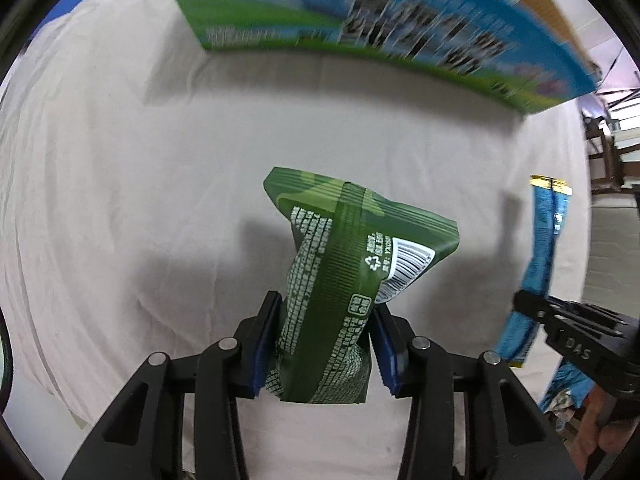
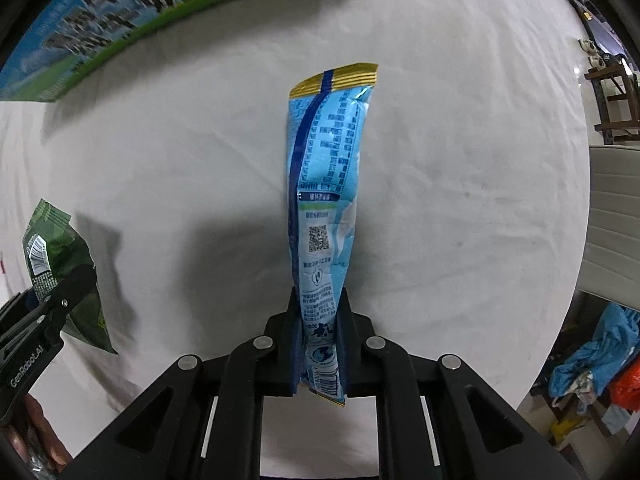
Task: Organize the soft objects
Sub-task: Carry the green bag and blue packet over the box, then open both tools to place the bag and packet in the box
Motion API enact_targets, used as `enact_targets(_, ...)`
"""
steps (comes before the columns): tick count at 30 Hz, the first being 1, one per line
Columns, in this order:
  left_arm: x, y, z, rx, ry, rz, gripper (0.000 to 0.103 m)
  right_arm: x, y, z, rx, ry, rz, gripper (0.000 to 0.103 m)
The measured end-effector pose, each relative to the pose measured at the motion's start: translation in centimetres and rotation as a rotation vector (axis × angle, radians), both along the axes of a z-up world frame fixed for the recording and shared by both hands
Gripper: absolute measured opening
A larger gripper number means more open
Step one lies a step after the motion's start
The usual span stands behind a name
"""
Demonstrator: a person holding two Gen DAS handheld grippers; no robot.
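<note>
My left gripper (image 1: 326,320) is shut on a green snack pouch (image 1: 340,264) and holds it above the white cloth; the pouch is squeezed at its lower half. It also shows in the right wrist view (image 2: 60,268), at the left edge. My right gripper (image 2: 320,308) is shut on a long light-blue snack pouch (image 2: 326,184) with gold end seals, held by its lower end above the cloth. That blue pouch shows in the left wrist view (image 1: 540,264), at the right, with the right gripper's fingers (image 1: 560,316) on it.
A blue-and-green printed carton (image 1: 360,20) stands at the far side of the cloth-covered table (image 1: 120,200); it shows in the right wrist view (image 2: 120,12) at top left. A chair and clutter (image 2: 600,360) lie beyond the table's right edge.
</note>
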State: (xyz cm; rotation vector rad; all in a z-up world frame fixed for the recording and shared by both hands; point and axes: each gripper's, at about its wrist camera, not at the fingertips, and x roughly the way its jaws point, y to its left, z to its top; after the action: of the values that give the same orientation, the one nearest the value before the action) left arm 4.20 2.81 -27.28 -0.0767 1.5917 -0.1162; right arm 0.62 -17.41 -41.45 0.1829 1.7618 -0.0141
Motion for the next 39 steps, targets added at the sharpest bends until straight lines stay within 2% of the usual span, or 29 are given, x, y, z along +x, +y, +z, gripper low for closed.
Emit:
enact_targets(2, 0.1, -0.2, 1.7, -0.020, -0.027, -0.003, 0.040, 0.2, -0.2, 1.4, 0.021, -0.025, -0.001, 0.014)
enact_targets(9, 2.4, -0.5, 10.0, -0.120, -0.153, 0.009, 0.040, 2.5, 0.0, 9.6, 0.095, -0.176, 0.020, 0.014)
enact_targets(15, 7.5, 0.8, 16.1, -0.123, -0.256, 0.001, 0.040, 6.1, 0.2, 15.8, 0.126, -0.304, 0.032, 0.014)
enact_targets(18, 10.3, 1.1, 17.3, -0.121, -0.284, -0.001, 0.040, 8.2, 0.3, 17.7, 0.113, -0.346, 0.038, 0.014)
enact_targets(23, 15.6, 0.7, 15.9, -0.096, -0.283, 0.009, 0.040, 12.0, -0.2, 19.7, 0.056, -0.405, 0.049, 0.014)
enact_targets(29, 21.2, 1.0, 12.5, -0.079, -0.212, 0.012, 0.040, 19.2, -1.7, 19.2, -0.014, -0.392, 0.016, 0.014)
enact_targets(32, 22.9, 1.2, 10.8, -0.081, -0.170, 0.015, 0.040, 21.5, -1.5, 17.1, -0.040, -0.371, 0.009, 0.014)
enact_targets(39, 25.4, 0.8, 4.4, -0.099, -0.032, 0.036, 0.040, 26.3, -1.0, 10.8, -0.099, -0.276, 0.037, 0.014)
